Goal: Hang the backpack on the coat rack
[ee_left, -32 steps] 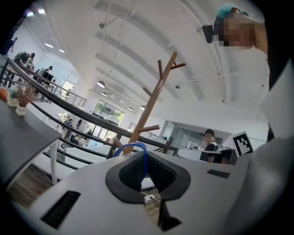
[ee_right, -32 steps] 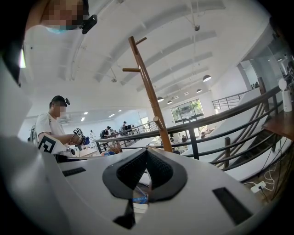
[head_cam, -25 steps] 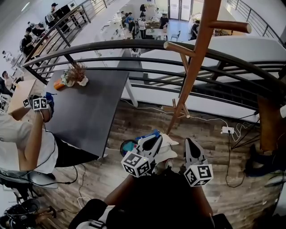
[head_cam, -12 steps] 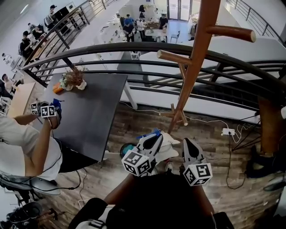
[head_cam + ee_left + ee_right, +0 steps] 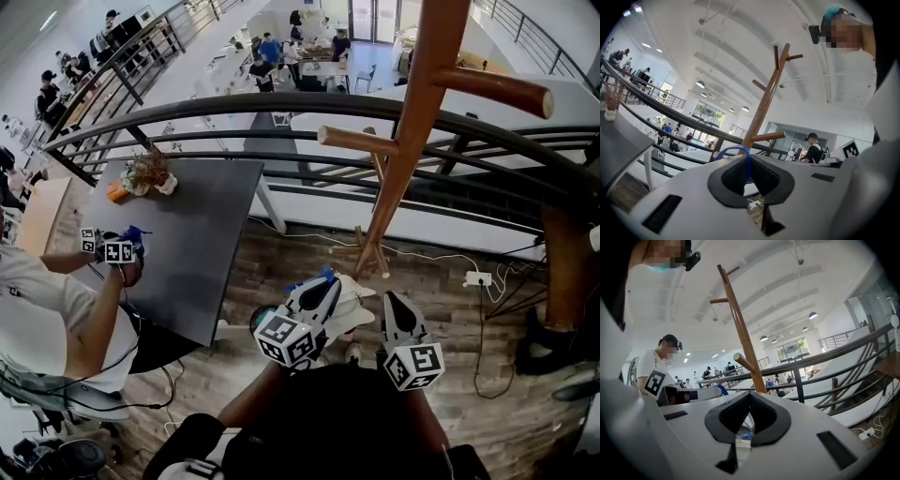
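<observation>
Blue fabric loop [image 5: 726, 151] of the white backpack [image 5: 354, 302] is pinched in our left gripper [image 5: 749, 158]. Our right gripper [image 5: 750, 398] is closed. The brown wooden coat rack [image 5: 405, 141] rises upper-centre, ahead of both.

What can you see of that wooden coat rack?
The coat rack is a tall pole of reddish-brown wood with round pegs angling up and splayed feet. It stands on the plank floor beside the dark railing. Nothing hangs on it; the backpack is apart from it.

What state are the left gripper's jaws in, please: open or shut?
Shut: the left gripper has its pads together, pinching a blue strap loop between them.
</observation>
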`<state>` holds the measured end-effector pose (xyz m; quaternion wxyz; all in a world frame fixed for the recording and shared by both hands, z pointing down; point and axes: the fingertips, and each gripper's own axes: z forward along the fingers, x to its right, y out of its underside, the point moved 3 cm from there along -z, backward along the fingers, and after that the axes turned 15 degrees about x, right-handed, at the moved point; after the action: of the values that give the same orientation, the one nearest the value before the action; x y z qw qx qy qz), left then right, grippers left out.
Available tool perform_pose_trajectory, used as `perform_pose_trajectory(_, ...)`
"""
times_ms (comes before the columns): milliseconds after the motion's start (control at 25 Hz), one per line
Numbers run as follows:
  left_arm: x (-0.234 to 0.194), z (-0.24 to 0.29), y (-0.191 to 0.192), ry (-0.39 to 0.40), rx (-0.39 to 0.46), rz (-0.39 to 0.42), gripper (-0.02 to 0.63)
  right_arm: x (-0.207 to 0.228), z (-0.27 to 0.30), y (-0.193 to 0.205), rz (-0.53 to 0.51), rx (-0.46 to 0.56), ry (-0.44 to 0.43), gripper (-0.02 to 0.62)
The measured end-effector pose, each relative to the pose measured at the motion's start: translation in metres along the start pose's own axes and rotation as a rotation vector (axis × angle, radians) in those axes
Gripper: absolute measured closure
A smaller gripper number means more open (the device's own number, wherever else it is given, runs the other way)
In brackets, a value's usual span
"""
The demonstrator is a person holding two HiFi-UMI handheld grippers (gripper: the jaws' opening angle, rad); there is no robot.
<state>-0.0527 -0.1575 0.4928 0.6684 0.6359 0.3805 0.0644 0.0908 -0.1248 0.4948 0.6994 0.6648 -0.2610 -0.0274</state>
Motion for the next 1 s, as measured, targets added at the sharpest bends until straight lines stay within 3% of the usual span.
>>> perform_pose_trajectory(1000, -0.018, 0.022, 0.000, 0.006, -0.025, -0.005, 0.592, -0.002, 0.010, 0.011, 0.021, -0.031, -0.001, 0.583)
